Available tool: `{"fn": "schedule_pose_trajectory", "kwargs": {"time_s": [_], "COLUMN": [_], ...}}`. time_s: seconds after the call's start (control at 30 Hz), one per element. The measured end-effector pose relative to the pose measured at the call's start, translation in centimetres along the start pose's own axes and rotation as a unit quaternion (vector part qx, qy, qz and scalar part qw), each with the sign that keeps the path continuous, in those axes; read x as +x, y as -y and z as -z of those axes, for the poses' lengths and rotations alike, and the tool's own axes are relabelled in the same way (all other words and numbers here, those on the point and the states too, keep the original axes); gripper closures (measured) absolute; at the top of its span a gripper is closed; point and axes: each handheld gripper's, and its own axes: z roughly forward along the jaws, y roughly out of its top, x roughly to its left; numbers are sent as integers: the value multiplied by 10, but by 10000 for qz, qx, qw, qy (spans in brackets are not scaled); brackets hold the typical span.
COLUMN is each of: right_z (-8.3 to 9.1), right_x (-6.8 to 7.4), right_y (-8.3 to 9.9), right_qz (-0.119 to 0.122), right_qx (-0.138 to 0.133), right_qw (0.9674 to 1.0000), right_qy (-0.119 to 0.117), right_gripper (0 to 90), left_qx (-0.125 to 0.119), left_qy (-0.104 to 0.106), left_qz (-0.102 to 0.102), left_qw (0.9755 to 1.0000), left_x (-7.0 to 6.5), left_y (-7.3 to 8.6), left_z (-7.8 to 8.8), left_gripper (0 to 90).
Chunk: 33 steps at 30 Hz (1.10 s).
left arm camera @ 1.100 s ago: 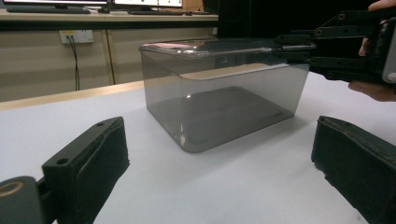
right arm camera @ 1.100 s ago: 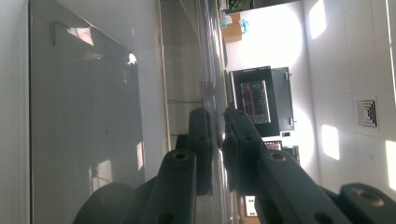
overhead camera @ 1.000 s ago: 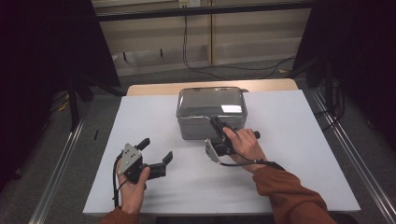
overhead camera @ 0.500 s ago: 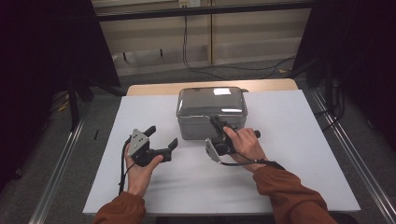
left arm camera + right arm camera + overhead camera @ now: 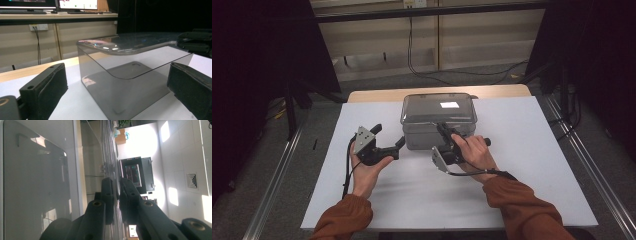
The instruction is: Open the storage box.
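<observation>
Right gripper (image 5: pixel 443 131) is closed on the front rim of the lid (image 5: pixel 438 107) of a smoky translucent box (image 5: pixel 438 125); in the right gripper view its two black jaws stand nearly together with the thin lid edge (image 5: pixel 115 170) between them, the camera rolled on its side. The person's right hand (image 5: pixel 472 152) holds it just in front of the box. Left gripper (image 5: pixel 400 143) is open, its jaws spread wide; in the left gripper view the box's near corner (image 5: pixel 117 82) sits between the two pads (image 5: pixel 47 85) without touching either. The left hand (image 5: pixel 367 167) carries it just beside the box's left front corner.

The box stands at the middle of the far edge of the white surface (image 5: pixel 522 165), its long axis running left to right along that edge, lid lying flat on top. Through the tinted walls nothing can be made out inside.

Compared with a second ago, the left gripper has moved from the near left part of the surface up toward the box, while the right gripper has kept its place at the lid.
</observation>
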Motion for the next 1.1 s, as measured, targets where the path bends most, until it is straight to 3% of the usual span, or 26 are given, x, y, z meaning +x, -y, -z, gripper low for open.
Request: {"fn": "schedule_pose_trajectory", "kwargs": {"time_s": [0.17,0.23,0.53,0.63,1.1], "right_z": [-1,-1,-3,-4,-5], "right_x": [-2,-2,-4,-5,-1], "right_y": [-1,-1,0,0,-1], "right_qz": [-25,-37,-76,-40,-35], "right_qx": [-8,-11,-28,-41,-38], "right_qw": [10000,10000,9999,9999,10000], "right_qy": [68,75,104,97,35], "right_gripper": [822,822,817,816,806], "left_qx": [140,129,90,192,164], "left_qy": [-35,-51,-175,-275,-558], "left_qz": [51,-149,-121,-227,10], "left_qw": [9999,9998,9997,9992,9983], "left_x": [0,-2,3,6,13], "left_y": [2,1,-1,2,2], "left_z": [-14,-18,-34,-38,-52], "left_gripper": [34,39,47,52,68]}}
